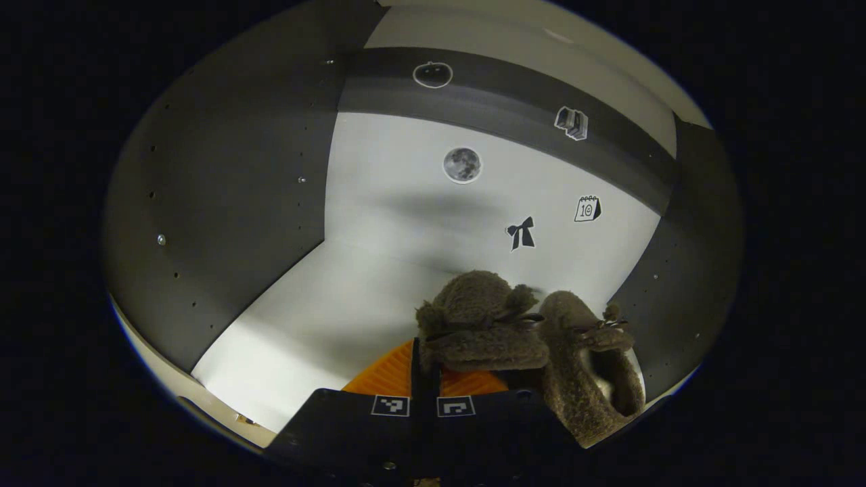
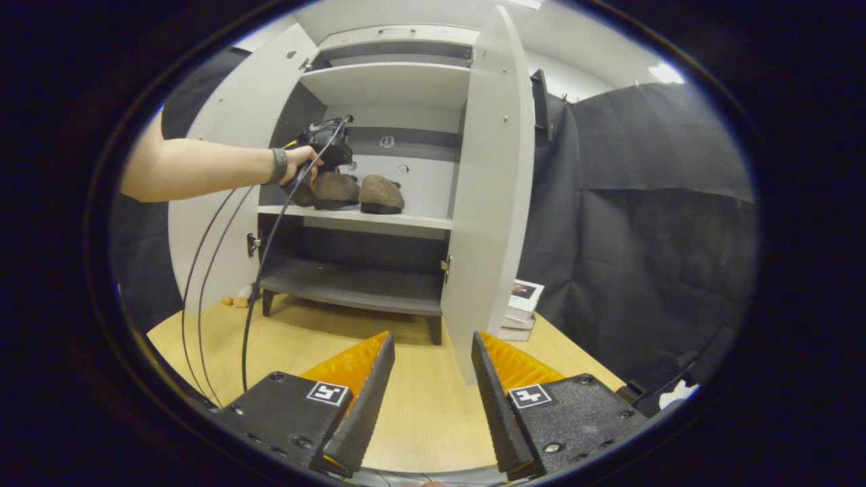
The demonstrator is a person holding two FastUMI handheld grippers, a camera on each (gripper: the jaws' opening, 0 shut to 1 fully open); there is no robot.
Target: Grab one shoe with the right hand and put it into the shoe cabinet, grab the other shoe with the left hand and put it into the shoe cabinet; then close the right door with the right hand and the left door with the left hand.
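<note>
Two fuzzy brown shoes sit side by side on the white middle shelf (image 1: 325, 318) of the shoe cabinet (image 2: 385, 81). My left gripper (image 1: 426, 358) is inside the cabinet, shut on the rim of the left shoe (image 1: 480, 325). The other shoe (image 1: 588, 365) rests just to its right, touching it. In the right gripper view a person's hand holds the left gripper (image 2: 325, 145) over the left shoe (image 2: 335, 189), beside the second shoe (image 2: 381, 194). My right gripper (image 2: 433, 338) hangs open and holds nothing, back from the cabinet, over the wooden floor.
Both cabinet doors stand open: the left door (image 2: 223, 169) and the right door (image 2: 490, 203), which juts toward my right gripper. Cables (image 2: 257, 270) trail down from the left gripper. A stack of books (image 2: 521, 308) lies behind the right door. A lower shelf (image 2: 352, 287) is bare.
</note>
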